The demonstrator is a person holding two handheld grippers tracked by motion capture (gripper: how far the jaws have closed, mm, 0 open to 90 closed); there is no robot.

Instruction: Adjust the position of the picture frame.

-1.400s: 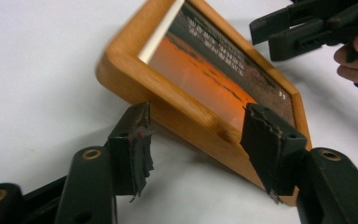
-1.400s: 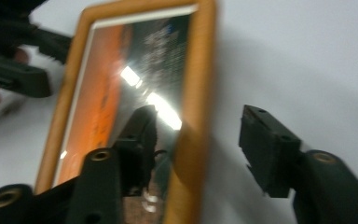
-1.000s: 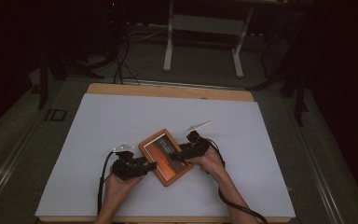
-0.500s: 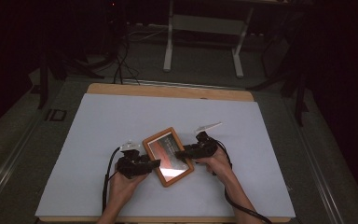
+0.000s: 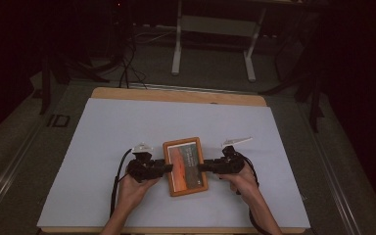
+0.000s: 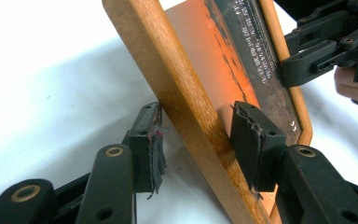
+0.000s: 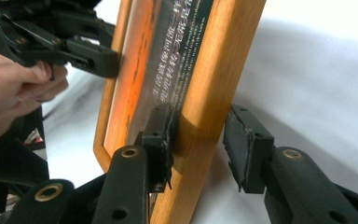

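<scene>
My left gripper and right gripper: black plastic, brass-coloured pivot rivets, frayed black jaw pads. Black cables trail behind. Grey three-cornered plates sit on top.

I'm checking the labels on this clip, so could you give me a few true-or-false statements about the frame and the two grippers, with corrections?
1. The wooden picture frame sits between the left gripper and the right gripper. True.
2. The frame holds a blue picture. False: it is orange and dark, with pale writing.
3. In the left gripper view, the frame's wooden edge runs between that gripper's fingers. True.
4. The right gripper reaches the frame from its far short end. False: it comes to the long right side.
5. A white sheet covers the table. True.
6. Each gripper has a hand on it. True.
</scene>
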